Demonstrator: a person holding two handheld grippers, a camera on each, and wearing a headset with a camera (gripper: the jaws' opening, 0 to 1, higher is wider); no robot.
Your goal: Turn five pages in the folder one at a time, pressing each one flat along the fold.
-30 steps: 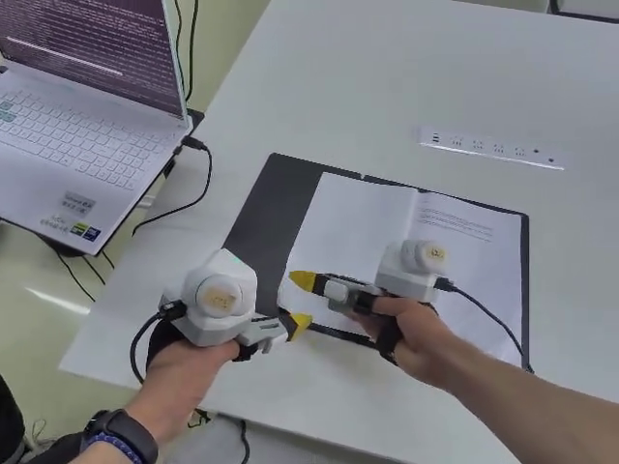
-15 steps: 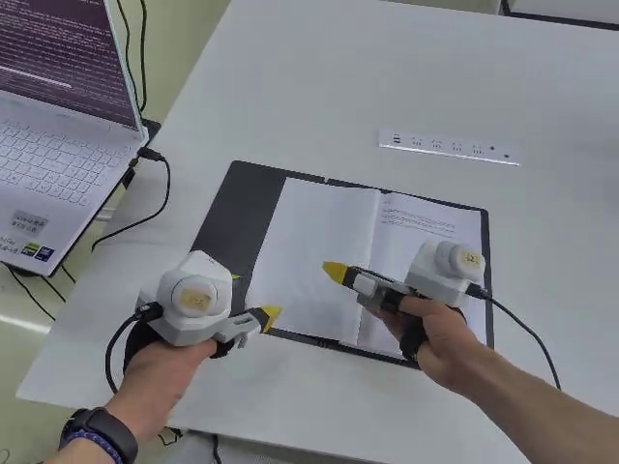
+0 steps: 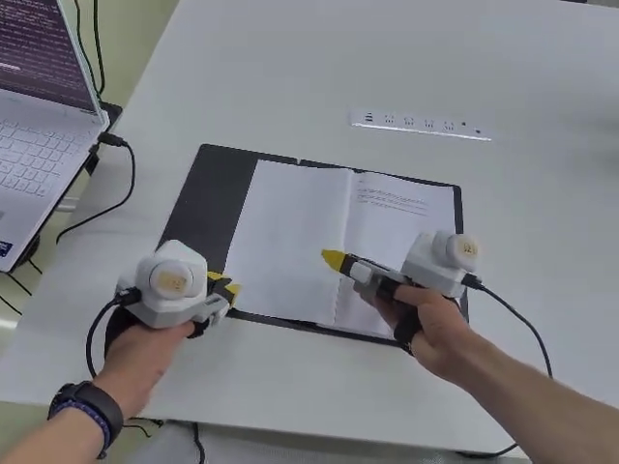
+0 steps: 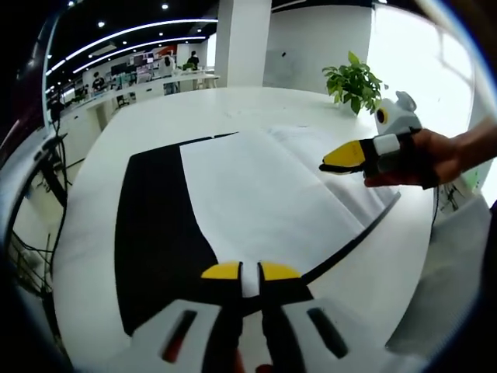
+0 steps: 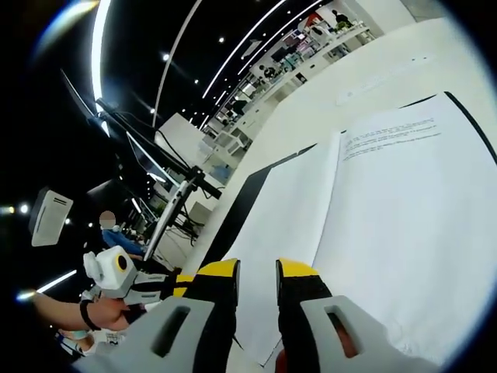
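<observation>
The black folder (image 3: 211,203) lies open on the white table (image 3: 290,77), with a blank page (image 3: 285,242) on its left and a printed page (image 3: 406,208) on its right. In the head view the right gripper (image 3: 334,259) hangs over the fold near the folder's near edge (whether it touches the paper, I cannot tell), and the hand (image 3: 426,324) holding it covers the printed page's near corner. The left gripper (image 3: 224,288) sits at the folder's near left corner. Each gripper view shows its own yellow jaws drawn almost together, a slit between them, gripping nothing. The left gripper view adds a potted plant (image 4: 353,78) beyond the table. The head view has a laptop (image 3: 39,116) at the left, a cable (image 3: 121,188) beside the folder, and a power strip (image 3: 421,124) beyond it.
</observation>
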